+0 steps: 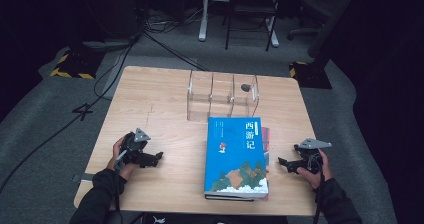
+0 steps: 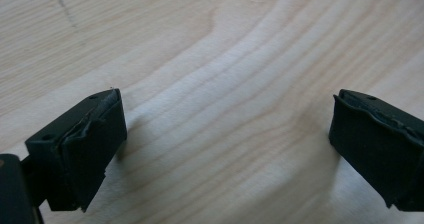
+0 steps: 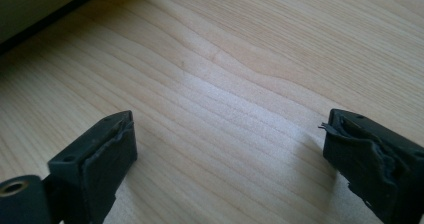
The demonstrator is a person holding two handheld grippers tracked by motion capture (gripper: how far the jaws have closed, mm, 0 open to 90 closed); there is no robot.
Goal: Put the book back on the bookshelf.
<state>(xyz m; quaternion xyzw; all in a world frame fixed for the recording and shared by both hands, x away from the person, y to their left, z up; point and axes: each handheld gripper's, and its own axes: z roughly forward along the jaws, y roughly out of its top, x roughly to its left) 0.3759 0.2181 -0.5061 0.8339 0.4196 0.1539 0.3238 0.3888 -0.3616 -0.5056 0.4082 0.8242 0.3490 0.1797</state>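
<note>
A blue book (image 1: 236,156) with a painted mountain cover lies flat on the wooden table (image 1: 165,99), on top of other books. My left gripper (image 1: 159,156) rests on the table at the front left, jaws toward the book. In the left gripper view its gripper (image 2: 227,144) is open, with bare wood between the pads. My right gripper (image 1: 281,162) sits at the front right, jaws pointing left at the book stack. The right gripper view has that gripper (image 3: 230,159) open over bare wood, and the book stack's edge (image 3: 40,9) is at the top left.
A clear plastic divider rack (image 1: 222,96) with three compartments stands behind the book, a small dark object (image 1: 245,88) on its right part. A red book edge (image 1: 265,141) peeks out under the blue one. Chairs and cables are on the floor beyond the table.
</note>
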